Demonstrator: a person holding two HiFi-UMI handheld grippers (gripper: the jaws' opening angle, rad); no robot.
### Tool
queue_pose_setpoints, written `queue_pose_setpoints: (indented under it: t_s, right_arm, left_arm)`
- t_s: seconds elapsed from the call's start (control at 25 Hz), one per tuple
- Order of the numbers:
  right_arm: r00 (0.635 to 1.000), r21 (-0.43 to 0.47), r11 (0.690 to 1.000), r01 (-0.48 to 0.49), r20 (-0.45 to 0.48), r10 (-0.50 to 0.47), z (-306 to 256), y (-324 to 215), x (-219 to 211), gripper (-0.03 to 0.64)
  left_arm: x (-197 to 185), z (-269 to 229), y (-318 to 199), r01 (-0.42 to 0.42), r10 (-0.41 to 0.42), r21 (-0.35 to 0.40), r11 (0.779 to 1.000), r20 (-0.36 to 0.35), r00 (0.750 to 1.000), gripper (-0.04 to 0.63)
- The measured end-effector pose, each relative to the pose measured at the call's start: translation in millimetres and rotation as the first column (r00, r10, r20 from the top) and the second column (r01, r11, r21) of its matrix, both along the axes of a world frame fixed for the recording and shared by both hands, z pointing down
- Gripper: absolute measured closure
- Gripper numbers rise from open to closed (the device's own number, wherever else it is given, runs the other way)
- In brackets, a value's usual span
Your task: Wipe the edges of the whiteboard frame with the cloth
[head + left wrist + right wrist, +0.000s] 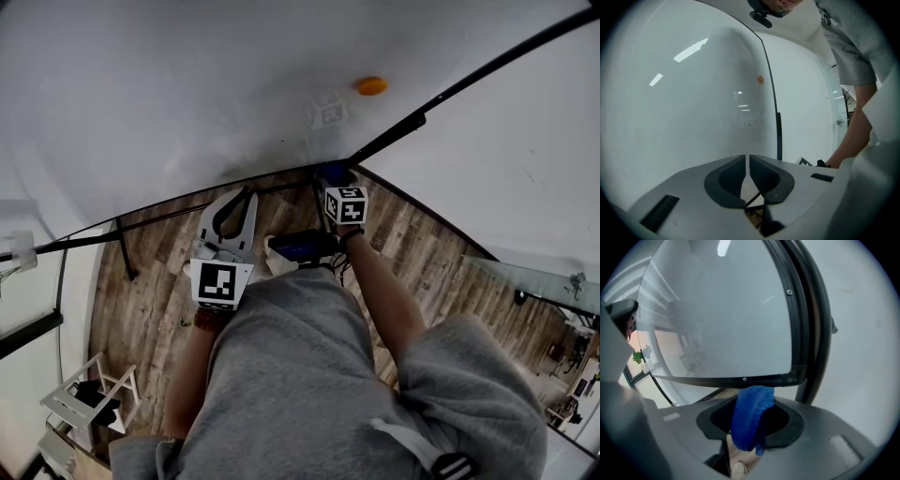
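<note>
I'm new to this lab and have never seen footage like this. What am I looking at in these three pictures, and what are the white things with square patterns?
There is no robot. A person holds a two-jaw tool in each hand, and the patterned cubes are parts of those tools. The head view looks steeply down from a camera on the person's head at a whiteboard and wood floor. The other views come from cameras on each tool. The left gripper is shut and empty. The right gripper pinches a blue cloth near the black frame.
</note>
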State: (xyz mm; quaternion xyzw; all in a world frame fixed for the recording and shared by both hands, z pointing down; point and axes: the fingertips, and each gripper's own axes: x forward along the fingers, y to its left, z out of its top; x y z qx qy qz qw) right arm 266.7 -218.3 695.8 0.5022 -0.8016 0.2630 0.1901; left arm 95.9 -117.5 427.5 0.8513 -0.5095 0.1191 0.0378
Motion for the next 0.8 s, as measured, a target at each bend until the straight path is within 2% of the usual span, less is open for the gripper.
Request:
queue_pose_setpoints:
  t_s: [0.28,0.8]
  right_arm:
    - [1.0,-0.009,1.0,-0.004,0.007,0.004,-2.8,2.8,-5.6,0.451]
    - [1.0,-0.007,1.0,-0.004,0.016,0.004,-4.6,6.9,-12.3,0.453]
  left_arm:
    - [-1.7,-2.0,-6.4,-0.015,0.015,0.016,1.0,0.014,1.0,0.563]
    - [0.3,2.1,-8.3,-0.044,0.044,0.005,0.999,-0.007,0.999,0.562]
